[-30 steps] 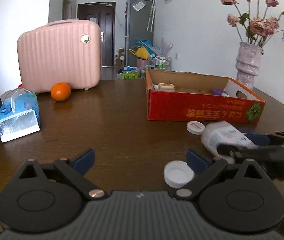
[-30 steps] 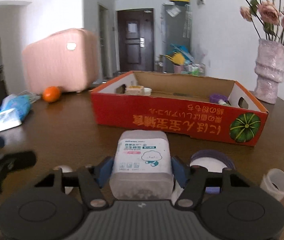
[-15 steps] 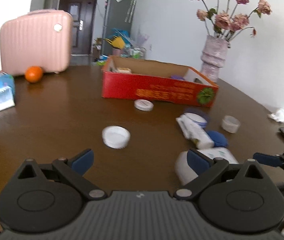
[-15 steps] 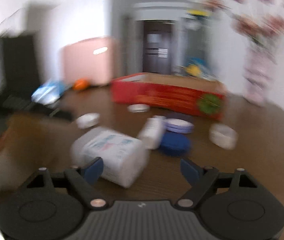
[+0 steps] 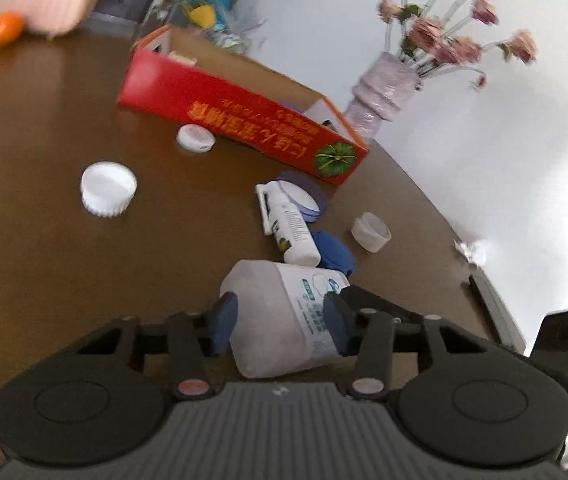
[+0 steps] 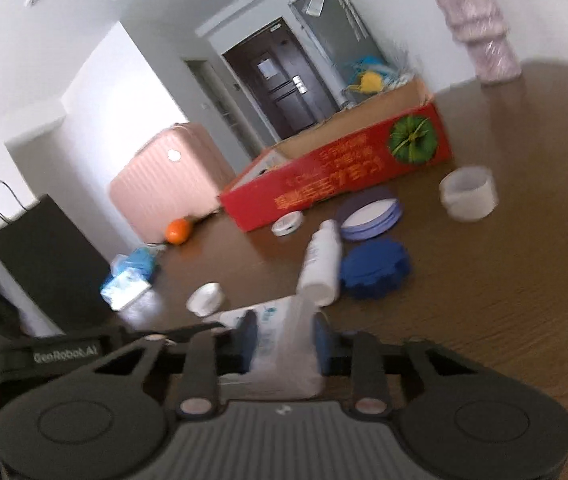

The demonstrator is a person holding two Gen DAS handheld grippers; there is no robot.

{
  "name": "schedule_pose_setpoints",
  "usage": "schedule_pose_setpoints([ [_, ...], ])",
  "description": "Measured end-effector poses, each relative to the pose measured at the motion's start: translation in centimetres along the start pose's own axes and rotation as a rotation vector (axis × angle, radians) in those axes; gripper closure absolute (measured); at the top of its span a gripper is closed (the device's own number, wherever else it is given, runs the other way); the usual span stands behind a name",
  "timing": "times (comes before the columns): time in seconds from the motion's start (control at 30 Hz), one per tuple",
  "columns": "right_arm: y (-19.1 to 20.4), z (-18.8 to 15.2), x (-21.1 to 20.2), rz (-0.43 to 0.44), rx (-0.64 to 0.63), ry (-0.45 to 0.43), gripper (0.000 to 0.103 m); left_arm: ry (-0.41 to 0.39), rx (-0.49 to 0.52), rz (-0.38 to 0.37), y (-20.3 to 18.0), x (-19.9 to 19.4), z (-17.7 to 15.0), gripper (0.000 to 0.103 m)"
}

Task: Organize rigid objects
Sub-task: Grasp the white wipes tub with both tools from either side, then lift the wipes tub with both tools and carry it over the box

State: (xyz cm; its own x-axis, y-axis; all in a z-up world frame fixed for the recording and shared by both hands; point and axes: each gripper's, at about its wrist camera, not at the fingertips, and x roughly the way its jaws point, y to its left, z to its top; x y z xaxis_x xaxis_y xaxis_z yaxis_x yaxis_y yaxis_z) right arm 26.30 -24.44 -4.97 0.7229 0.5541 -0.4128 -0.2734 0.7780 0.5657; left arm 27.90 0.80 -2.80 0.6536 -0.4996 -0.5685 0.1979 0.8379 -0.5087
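Both tongs (image 5: 276,324) (image 6: 284,338) clamp tub (image 5: 280,312), label blurred.

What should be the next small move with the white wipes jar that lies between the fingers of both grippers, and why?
Probably turn the white wipes jar upright. It lies tilted on the table, the left gripper and right gripper both closed on it, and the red box is some way ahead.

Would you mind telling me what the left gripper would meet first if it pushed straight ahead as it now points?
The left gripper already has the white container between its fingers; pushed on, that container would probably reach the blue lid and the small white bottle first, though depth is uncertain.
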Motion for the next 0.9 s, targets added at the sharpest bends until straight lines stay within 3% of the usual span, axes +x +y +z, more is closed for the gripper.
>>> schedule_pose_setpoints([
  [0.17,1.0,-0.2,-1.0,0.008,-0.032,0.027,0.088,-0.021,0.011,0.000,-0.1,-1.1,-0.3,0.058],
  [0.4,2.8,0.8,-1.8,-0.004,-0.086,-0.019,0.089,-0.067,0.028,-0.013,-0.9,-1.9,2.0,0.060],
  [0.5,3.6,3.3,-1.3,-0.010,-0.114,-0.069,0.089,-0.102,0.051,-0.045,-1.6,-1.7,5.6,0.061],
  [0.67,4.2,10.4,1.8,-0.067,-0.157,-0.149,0.089,-0.114,0.063,-0.064,-2.5,1.7,13.1,0.062],
  [0.8,3.1,17.2,6.0,-0.077,-0.153,-0.177,0.089,-0.107,0.017,-0.074,-2.1,6.6,20.7,0.062],
  [0.9,0.7,22.4,11.1,-0.106,-0.108,-0.135,0.089,-0.076,0.001,-0.052,-1.3,11.4,25.7,0.062],
])
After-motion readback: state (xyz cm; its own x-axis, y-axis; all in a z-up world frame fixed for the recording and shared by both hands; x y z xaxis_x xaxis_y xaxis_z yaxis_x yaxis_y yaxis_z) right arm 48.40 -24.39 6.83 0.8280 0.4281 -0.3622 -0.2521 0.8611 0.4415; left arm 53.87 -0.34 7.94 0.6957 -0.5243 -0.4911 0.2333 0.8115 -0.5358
